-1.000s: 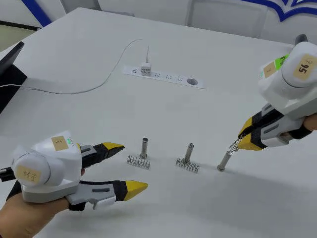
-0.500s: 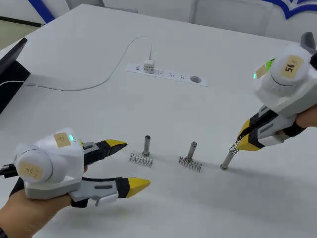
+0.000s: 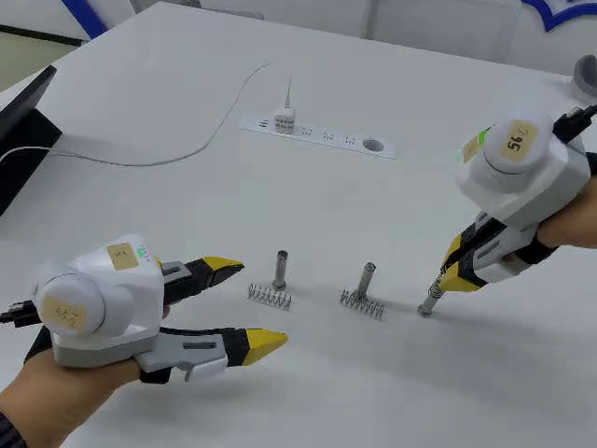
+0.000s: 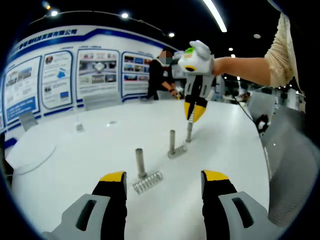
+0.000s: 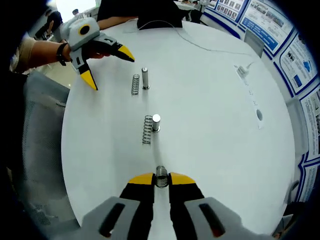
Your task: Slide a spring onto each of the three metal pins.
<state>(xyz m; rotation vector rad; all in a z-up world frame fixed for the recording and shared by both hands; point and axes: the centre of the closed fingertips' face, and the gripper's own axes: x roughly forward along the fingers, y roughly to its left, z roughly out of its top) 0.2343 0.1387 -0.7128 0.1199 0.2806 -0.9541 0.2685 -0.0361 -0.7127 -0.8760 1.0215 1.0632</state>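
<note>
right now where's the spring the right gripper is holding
In the head view the spring is on the right side of the table, pinched in the right gripper at the top of the rightmost metal pin.

Bright, even overhead light; ceiling strip lights (image 4: 216,15) glare at 1 o'clock. Soft shadows on the worktop (image 3: 187,215); fisheye edges bend.

**Matt worktop, bare metal, glossy plastic**

The worktop (image 3: 140,205) is smooth, matt white. The pins (image 3: 280,267) are satin grey metal. The spring (image 5: 161,176) low in the right gripper view is bright wire. The left gripper (image 3: 259,303) and right gripper (image 3: 446,280) have glossy white plastic shells with paper labels.
</note>
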